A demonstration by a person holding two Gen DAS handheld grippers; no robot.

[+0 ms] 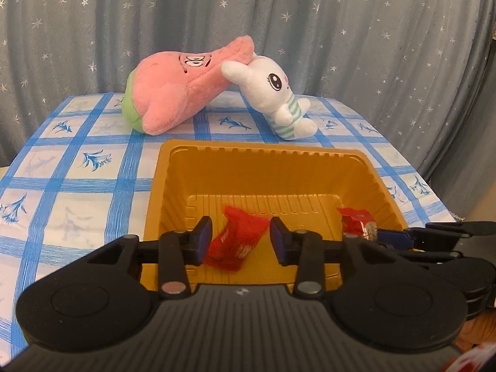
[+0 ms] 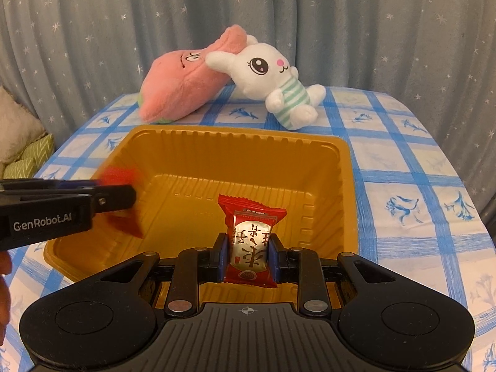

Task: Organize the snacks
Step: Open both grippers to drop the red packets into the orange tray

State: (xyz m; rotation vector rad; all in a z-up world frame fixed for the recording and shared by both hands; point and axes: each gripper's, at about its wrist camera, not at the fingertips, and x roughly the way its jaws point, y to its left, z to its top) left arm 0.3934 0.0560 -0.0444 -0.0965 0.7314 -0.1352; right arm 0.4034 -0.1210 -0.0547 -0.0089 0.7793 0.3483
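A gold plastic tray (image 1: 263, 150) sits on a blue-checked tablecloth (image 1: 71, 167). My left gripper (image 1: 241, 241) hangs over the tray's near half, open. A red snack packet (image 1: 237, 243) lies loose between its blue pads (image 1: 203, 241), with a clear gap on the right side. In the right wrist view this packet (image 2: 124, 176) is a red blur by the left gripper's tip (image 2: 124, 197). My right gripper (image 2: 248, 259) is shut on another red snack packet with a silver label (image 2: 251, 241), held upright over the tray's (image 2: 235, 131) near edge. That packet (image 1: 356, 221) shows at the tray's right side.
A pink plush (image 1: 173, 93) and a white bunny plush (image 1: 272, 93) lean together on the table behind the tray. A star-patterned grey curtain (image 1: 279, 15) hangs behind. Cushions (image 2: 21, 136) lie off the table's left edge. Bare cloth flanks the tray.
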